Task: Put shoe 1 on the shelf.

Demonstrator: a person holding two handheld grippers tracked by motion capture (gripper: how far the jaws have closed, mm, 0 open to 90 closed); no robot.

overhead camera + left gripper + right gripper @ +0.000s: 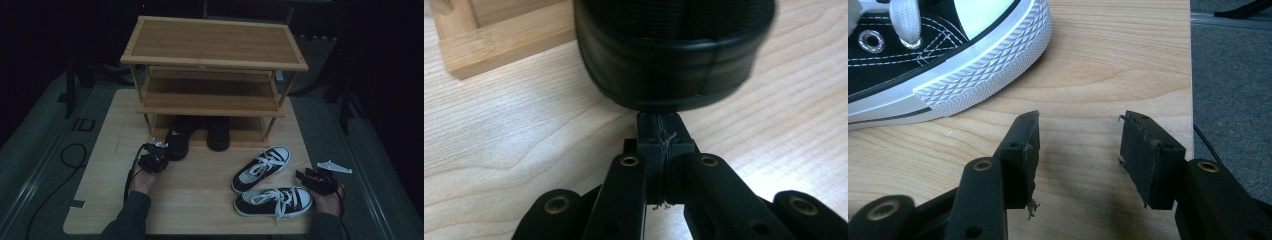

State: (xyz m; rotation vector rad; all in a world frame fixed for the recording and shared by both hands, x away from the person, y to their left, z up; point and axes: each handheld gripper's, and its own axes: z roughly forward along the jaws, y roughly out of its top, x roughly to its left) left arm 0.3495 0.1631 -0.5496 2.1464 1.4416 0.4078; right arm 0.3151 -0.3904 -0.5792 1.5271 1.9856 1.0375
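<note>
The left gripper (659, 131), jaws pressed together, nudges the black shoe (669, 55) directly ahead toward the rack (210, 90). The right gripper (1079, 150) is spread and empty; both sneakers (270, 187) beside it remain unshelved.

Sitting on the table (200, 200): two black shoes (178, 137) (dim, so probably a pair), two sneakers (261, 168), one three-shelf rack (215, 45).

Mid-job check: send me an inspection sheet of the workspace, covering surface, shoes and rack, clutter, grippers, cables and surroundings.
Surface: light wooden table, dim lighting.
Job's things: three-tier wooden rack; two black shoes on its bottom shelf, the left black shoe sticking out in front; two black-and-white sneakers on the table at right.
Clutter: nothing seen.
Grippers: left gripper shut, tips at the left black shoe's heel; right gripper open, empty, beside the near sneaker's toe.
Cables: black cable looping off the table's left.
Surroundings: dark; grey floor.
</note>
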